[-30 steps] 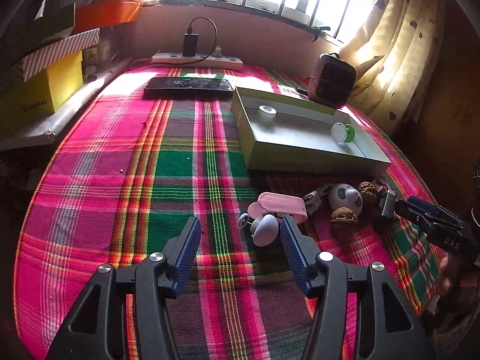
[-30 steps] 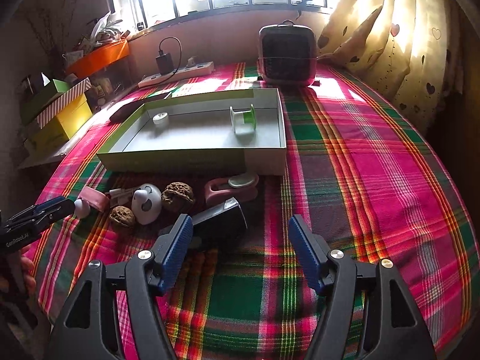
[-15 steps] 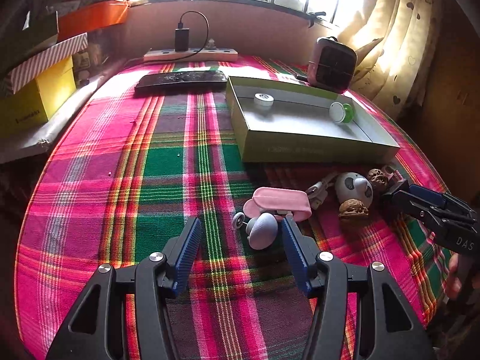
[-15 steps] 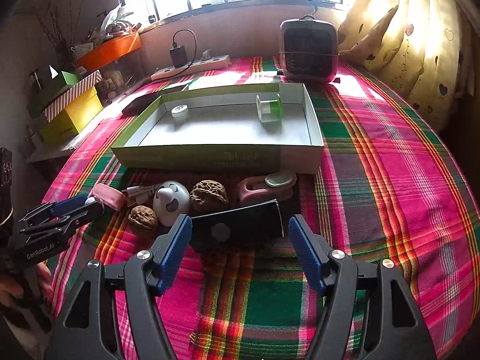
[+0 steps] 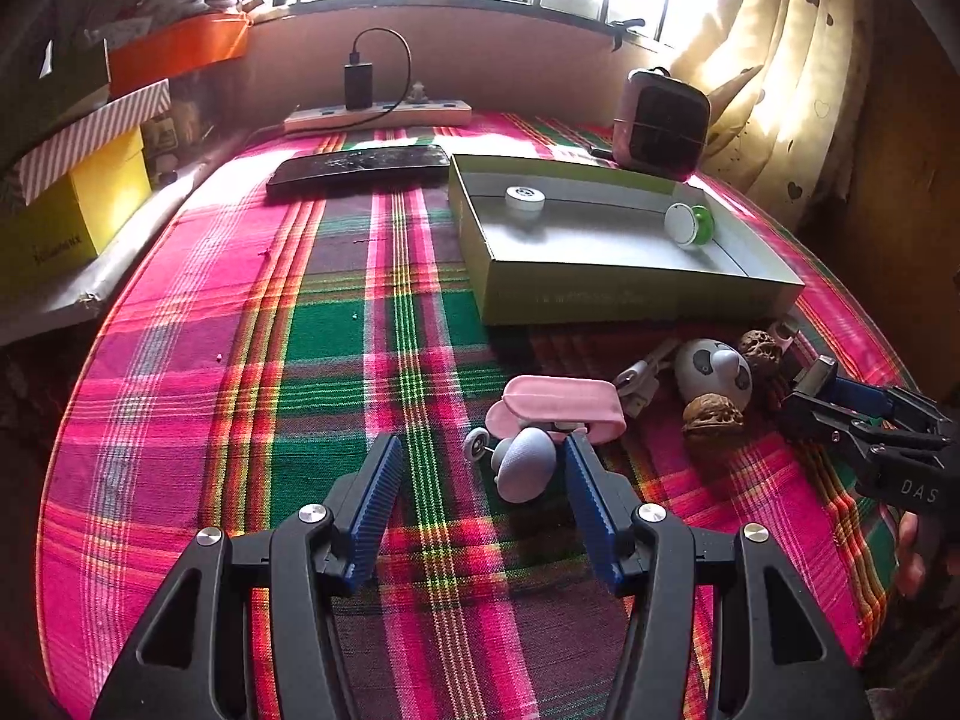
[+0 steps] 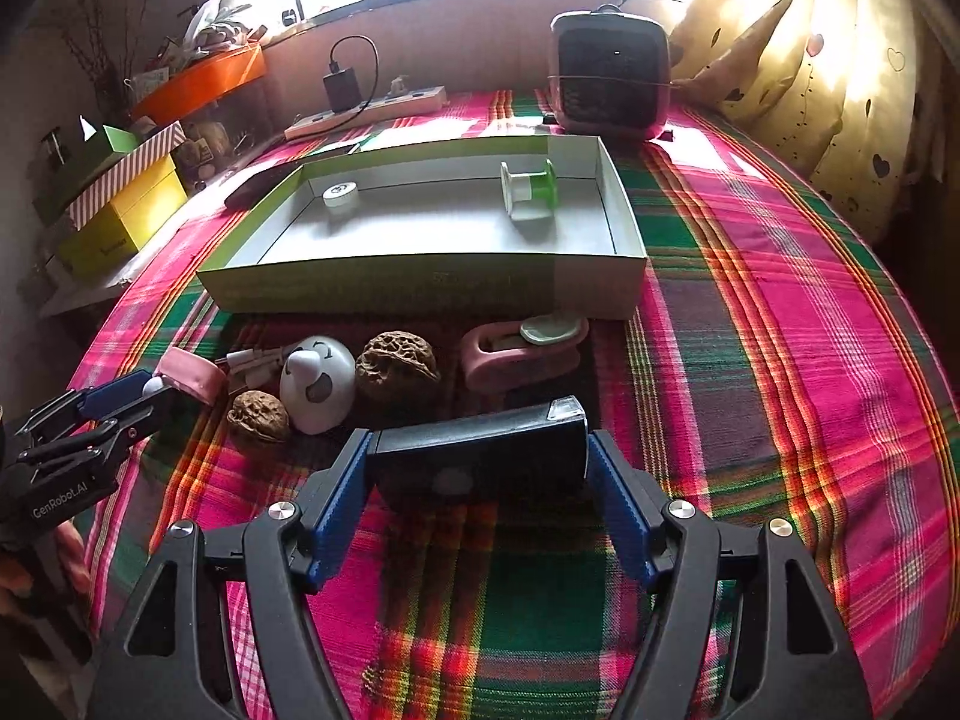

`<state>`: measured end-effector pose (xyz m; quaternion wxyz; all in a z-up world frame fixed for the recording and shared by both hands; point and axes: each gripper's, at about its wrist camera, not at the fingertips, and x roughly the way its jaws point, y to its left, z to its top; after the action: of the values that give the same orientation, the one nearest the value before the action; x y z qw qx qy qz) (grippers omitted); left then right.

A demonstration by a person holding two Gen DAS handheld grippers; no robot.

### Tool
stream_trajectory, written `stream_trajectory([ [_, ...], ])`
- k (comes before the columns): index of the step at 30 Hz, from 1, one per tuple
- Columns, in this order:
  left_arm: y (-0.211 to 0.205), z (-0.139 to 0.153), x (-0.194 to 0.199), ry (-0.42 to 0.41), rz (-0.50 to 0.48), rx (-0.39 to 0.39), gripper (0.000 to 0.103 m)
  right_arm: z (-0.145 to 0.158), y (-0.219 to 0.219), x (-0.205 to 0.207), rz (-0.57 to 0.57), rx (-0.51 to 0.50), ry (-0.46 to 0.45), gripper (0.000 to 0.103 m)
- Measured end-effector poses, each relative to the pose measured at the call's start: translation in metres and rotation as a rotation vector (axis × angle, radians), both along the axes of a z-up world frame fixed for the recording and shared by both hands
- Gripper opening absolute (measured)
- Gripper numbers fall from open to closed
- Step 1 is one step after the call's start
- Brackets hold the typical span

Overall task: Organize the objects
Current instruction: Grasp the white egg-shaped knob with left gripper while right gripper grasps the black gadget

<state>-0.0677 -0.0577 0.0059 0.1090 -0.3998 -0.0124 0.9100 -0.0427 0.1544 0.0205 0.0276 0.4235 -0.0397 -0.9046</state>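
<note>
So my right hand-held gripper (image 6: 477, 468) has its blue pads touching both ends of the black rectangular gadget (image 6: 480, 456), which sits crosswise between them on the plaid desk (image 6: 780, 360), just in front of the walnuts and the pink clip thing (image 6: 522, 348). It's glossy black with a clear corner. My left hand-held gripper (image 5: 480, 480) is spread wide, holding nothing, with the little lavender egg-shaped toy (image 5: 527, 463) between the fingers, nearer the right one. The green box (image 6: 420, 288) sits beyond them.
</note>
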Motion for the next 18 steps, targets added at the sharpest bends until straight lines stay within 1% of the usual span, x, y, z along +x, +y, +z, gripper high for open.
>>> stream_trajectory([
  [10,0.000,0.000,0.000,0.000,0.000,-0.001,0.055,0.001,0.024,0.021,-0.059,0.029,-0.004,0.071],
  [14,-0.001,0.000,0.000,0.000,-0.002,-0.004,0.055,0.001,0.038,0.030,-0.107,0.042,-0.004,0.071],
  [18,0.000,0.000,0.000,0.000,-0.002,-0.012,0.055,0.001,0.047,0.038,-0.159,0.076,0.000,0.071],
])
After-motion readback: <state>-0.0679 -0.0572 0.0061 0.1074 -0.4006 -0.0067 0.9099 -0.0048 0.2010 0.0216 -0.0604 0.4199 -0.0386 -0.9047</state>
